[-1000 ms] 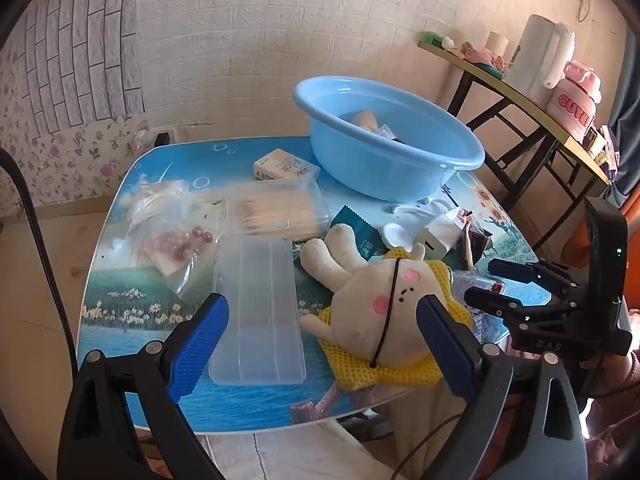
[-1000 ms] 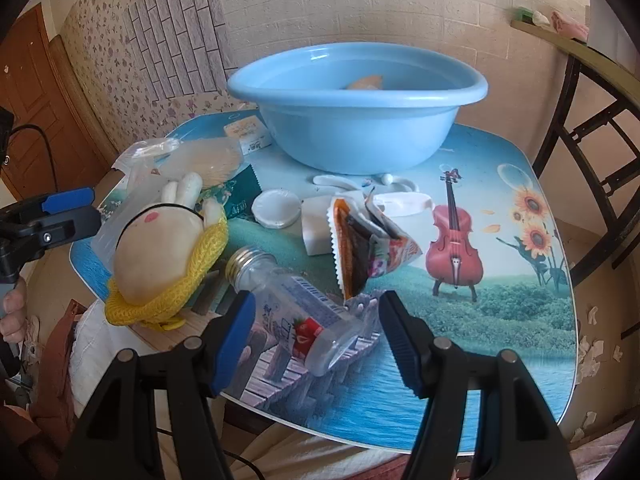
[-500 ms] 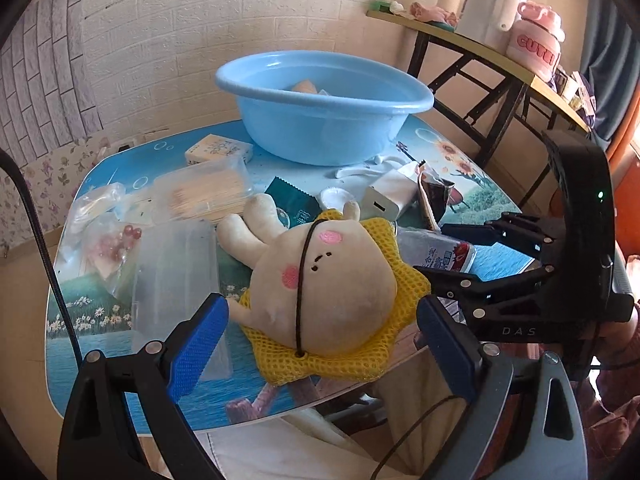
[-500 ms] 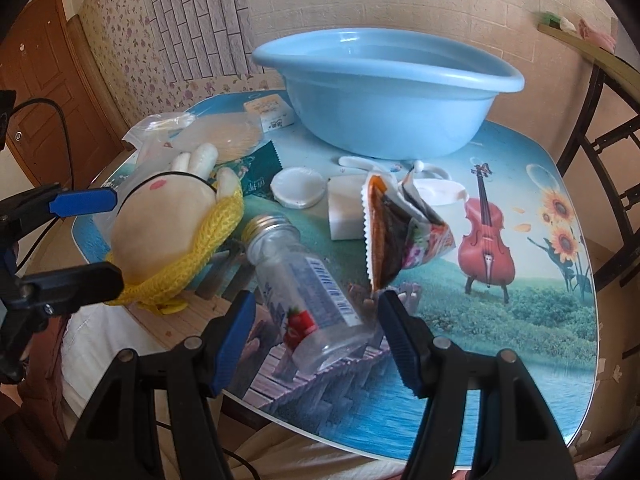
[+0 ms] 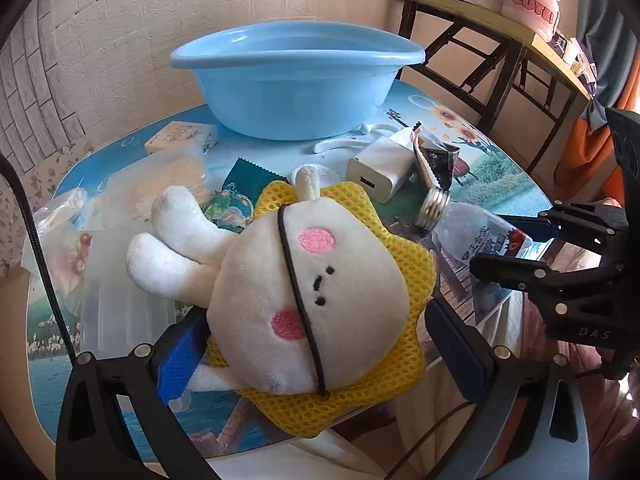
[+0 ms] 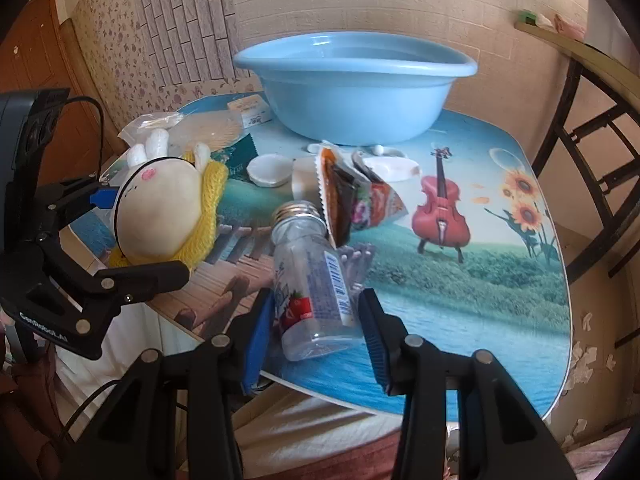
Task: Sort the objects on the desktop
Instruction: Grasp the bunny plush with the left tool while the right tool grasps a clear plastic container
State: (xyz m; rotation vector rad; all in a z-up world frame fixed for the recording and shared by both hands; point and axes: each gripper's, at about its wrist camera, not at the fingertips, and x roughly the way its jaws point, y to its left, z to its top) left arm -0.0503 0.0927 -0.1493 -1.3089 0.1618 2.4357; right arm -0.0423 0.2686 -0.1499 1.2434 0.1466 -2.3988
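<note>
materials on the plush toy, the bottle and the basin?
Plush toy: soft cream pile fabric, stitched face, on yellow open mesh. Bottle: clear, probably plastic; the table shows through it; printed label, ridged silvery neck, likely metal. Basin: light blue plastic by its look, smooth, glossy rolled rim.

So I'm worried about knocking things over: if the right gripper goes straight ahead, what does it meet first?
The bottle, already between the right gripper's open fingers. Beyond it, probably the snack packet, though depth is unclear.

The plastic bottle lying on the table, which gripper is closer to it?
Right. The right gripper straddles the plastic bottle, a finger on each side of its base. The left gripper is beside it, around the plush toy.
</note>
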